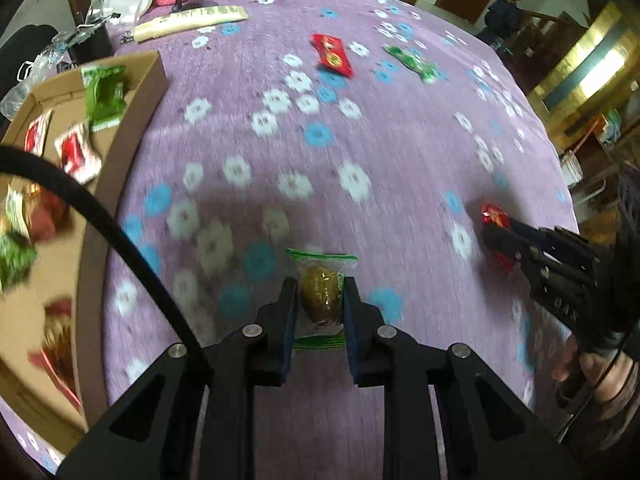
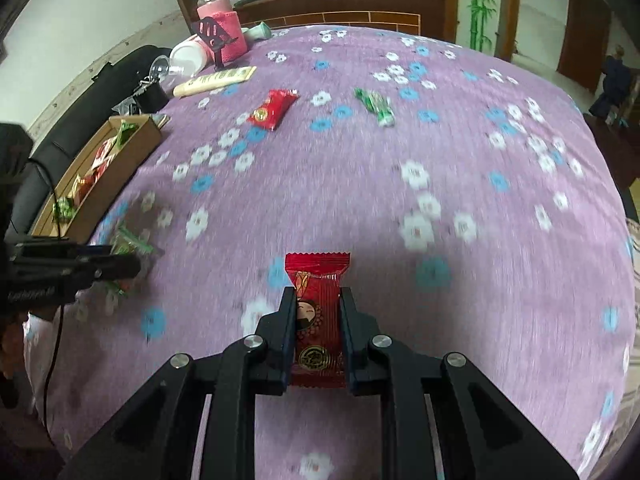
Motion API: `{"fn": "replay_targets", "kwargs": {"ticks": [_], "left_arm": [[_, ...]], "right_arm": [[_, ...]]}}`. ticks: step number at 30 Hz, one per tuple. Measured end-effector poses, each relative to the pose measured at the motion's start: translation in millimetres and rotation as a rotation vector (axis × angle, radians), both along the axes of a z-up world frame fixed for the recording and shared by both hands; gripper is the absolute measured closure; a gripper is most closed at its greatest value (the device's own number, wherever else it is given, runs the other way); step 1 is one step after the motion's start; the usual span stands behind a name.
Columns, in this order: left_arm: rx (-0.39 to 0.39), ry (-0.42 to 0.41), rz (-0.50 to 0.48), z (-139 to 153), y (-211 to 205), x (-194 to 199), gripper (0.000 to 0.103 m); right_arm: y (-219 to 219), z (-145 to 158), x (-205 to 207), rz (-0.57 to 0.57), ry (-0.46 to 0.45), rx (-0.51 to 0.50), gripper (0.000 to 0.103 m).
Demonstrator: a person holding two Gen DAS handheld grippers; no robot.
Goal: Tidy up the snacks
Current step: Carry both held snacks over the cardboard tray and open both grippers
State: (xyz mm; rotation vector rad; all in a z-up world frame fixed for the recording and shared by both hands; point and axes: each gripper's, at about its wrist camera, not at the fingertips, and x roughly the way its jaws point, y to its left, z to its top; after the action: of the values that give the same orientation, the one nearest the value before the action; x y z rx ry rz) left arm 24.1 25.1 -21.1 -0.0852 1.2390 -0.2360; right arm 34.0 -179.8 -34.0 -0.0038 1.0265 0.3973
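Both your grippers hold a snack above the purple flowered table.

Your left gripper (image 1: 320, 300) pinches a clear green-edged snack pack (image 1: 322, 296) with a brown piece inside; its long axis runs forward along the fingers. Your right gripper (image 2: 318, 312) pinches a red snack pack (image 2: 318, 312), also with the long axis forward, its crimped end pointing away from you. The left view looks down into the cardboard box (image 1: 148, 92) at the table's left edge, where green and red packs lie; the right view shows this box only from the side. Both views show a red pack (image 2: 273, 110) and a green pack (image 2: 376, 107) lying apart on the far table (image 2: 480, 280), each at a slant.
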Motion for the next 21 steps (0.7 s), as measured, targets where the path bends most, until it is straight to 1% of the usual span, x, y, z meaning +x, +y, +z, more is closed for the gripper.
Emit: {"fn": "replay_targets", "kwargs": {"ticks": [1,4,8,9,14,18,21], "left_arm": [[-0.002,0.006,-0.001,-2.5,-0.5,-4.4,0.080],[0.022,-0.026,-0.006,-5.0,-3.6,-12.8,0.080],[0.016,-0.034,0.015,-4.8,-1.2,-21.3,0.080],[0.024,-0.044,0.016,-4.9,-3.2,-24.3,0.080],[0.050,-0.096,-0.014,-6.9,-14.7,-38.5,0.080],[0.040,-0.107,-0.024,-5.5,-18.6,-43.1,0.080],[0.030,-0.126,-0.018,1.5,-13.2,-46.3,0.080]], "right_arm": [[-1.0,-1.1,-2.9,-0.008,0.002,0.004,0.084],[-3.4,-1.7,-12.0,-0.035,0.002,0.008,0.084],[-0.2,1.1,-25.1,-0.047,-0.003,0.009,0.084],[0.2,1.6,-28.5,-0.048,-0.001,0.013,0.084],[3.9,4.7,-43.7,-0.059,0.000,0.023,0.084],[13.5,4.9,-50.1,-0.047,0.005,0.016,0.084],[26.1,7.1,-53.2,-0.029,0.006,0.016,0.084]]}}
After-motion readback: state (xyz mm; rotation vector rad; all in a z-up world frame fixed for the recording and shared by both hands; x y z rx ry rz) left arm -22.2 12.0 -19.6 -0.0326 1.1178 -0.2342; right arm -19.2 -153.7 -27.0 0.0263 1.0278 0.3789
